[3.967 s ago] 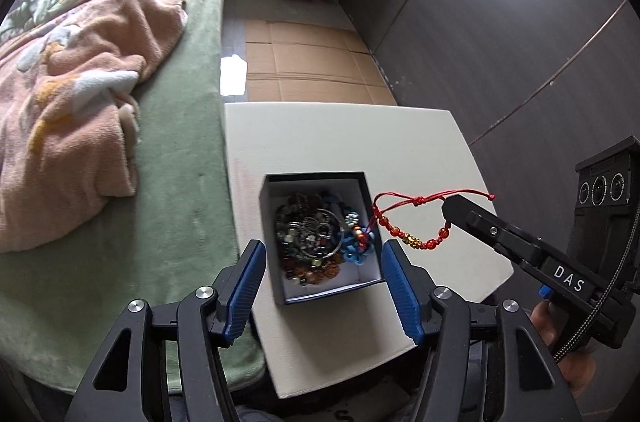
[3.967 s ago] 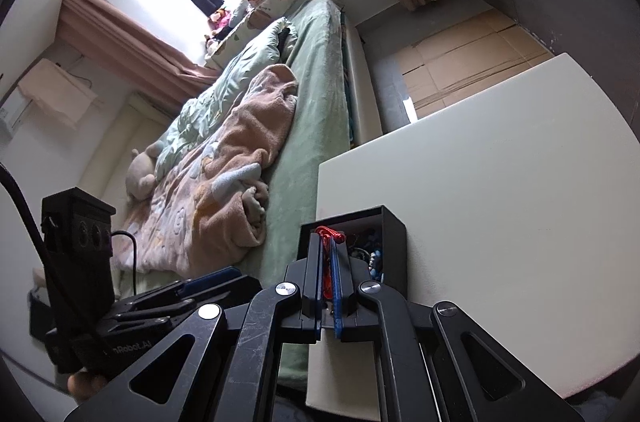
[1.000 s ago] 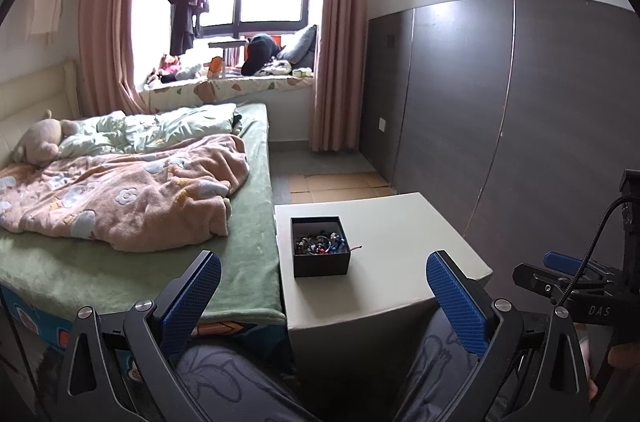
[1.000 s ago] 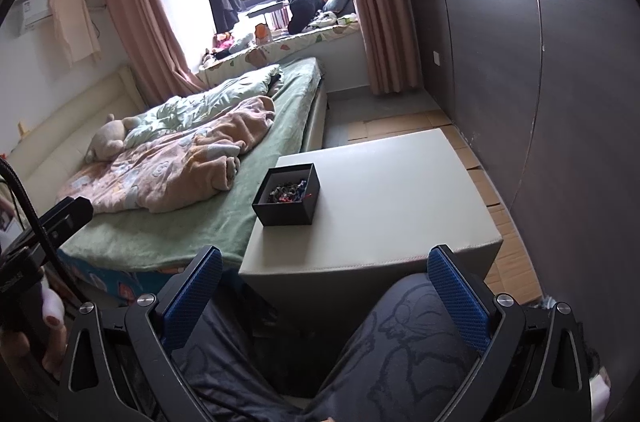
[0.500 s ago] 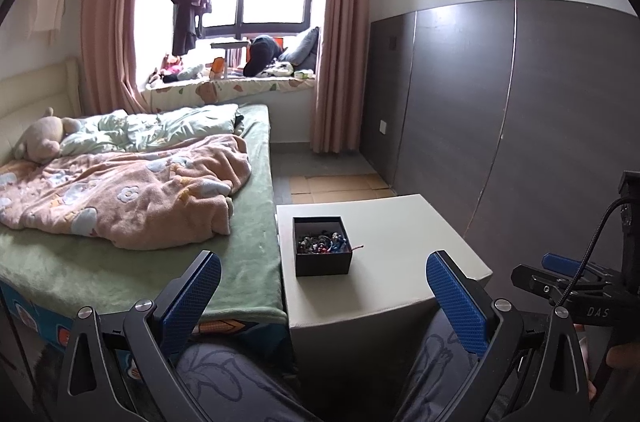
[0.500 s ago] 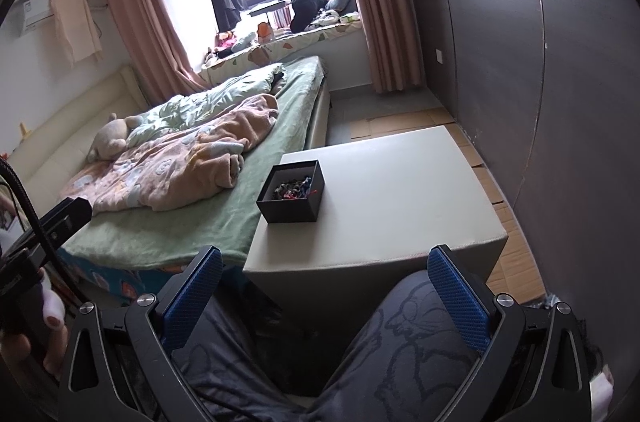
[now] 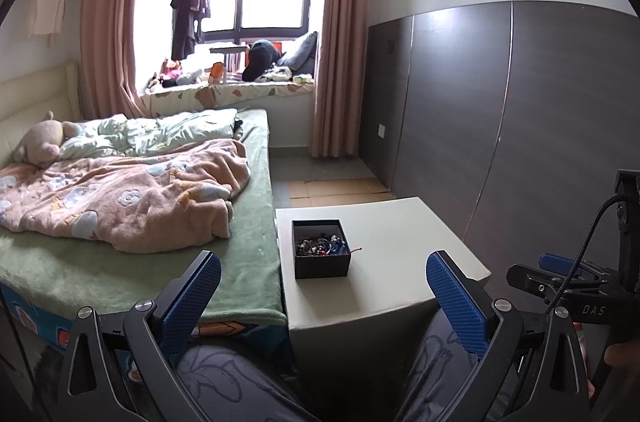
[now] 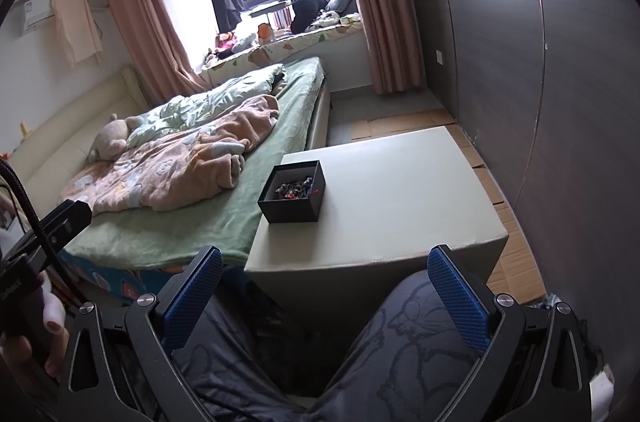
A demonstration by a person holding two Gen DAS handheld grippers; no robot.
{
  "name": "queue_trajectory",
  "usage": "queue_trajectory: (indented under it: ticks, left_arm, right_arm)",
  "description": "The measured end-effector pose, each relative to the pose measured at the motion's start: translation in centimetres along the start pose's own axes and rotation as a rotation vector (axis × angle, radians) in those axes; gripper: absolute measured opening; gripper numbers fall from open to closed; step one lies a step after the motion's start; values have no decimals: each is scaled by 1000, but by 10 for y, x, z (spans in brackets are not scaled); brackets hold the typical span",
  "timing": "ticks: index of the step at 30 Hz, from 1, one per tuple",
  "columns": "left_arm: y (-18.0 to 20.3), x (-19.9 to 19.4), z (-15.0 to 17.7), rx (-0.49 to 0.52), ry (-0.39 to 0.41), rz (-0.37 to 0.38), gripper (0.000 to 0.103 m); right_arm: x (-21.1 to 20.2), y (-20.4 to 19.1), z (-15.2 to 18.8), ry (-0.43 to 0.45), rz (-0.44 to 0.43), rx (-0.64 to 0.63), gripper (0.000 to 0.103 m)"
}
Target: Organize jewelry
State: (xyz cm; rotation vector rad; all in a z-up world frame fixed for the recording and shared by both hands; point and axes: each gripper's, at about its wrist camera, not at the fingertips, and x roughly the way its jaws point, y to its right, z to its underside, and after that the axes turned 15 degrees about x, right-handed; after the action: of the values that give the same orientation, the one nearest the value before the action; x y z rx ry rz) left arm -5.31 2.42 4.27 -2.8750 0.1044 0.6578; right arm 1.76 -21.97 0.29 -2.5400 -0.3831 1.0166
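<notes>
A small black box (image 7: 321, 249) (image 8: 294, 192) full of mixed bead jewelry stands near the left edge of a cream table (image 7: 394, 250) (image 8: 392, 190). A bit of red cord (image 7: 356, 249) pokes over the box's right rim. My left gripper (image 7: 323, 282) is open and empty, held well back from the table above a person's patterned trousers. My right gripper (image 8: 325, 280) is also wide open and empty, equally far back. In the left wrist view the right gripper's body (image 7: 568, 286) shows at the right edge.
A bed (image 7: 120, 254) with a green cover and a peach blanket (image 7: 132, 198) runs along the table's left side. Dark wall panels (image 7: 520, 126) stand to the right. Cardboard sheets (image 7: 336, 188) lie on the floor beyond the table. A person's hand (image 8: 24, 334) holds the left gripper's handle.
Four seconds ago the right gripper was shut on a red bead bracelet at the box. Both grippers have since pulled far back and stand open; over the last second little has moved.
</notes>
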Motion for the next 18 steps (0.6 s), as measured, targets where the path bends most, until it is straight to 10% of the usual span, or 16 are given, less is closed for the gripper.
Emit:
queue_trajectory:
  ticks: [18]
  left_arm:
    - [2,0,2,5,-5,9,103]
  right_arm:
    - [1,1,-1,-1,4,11,103]
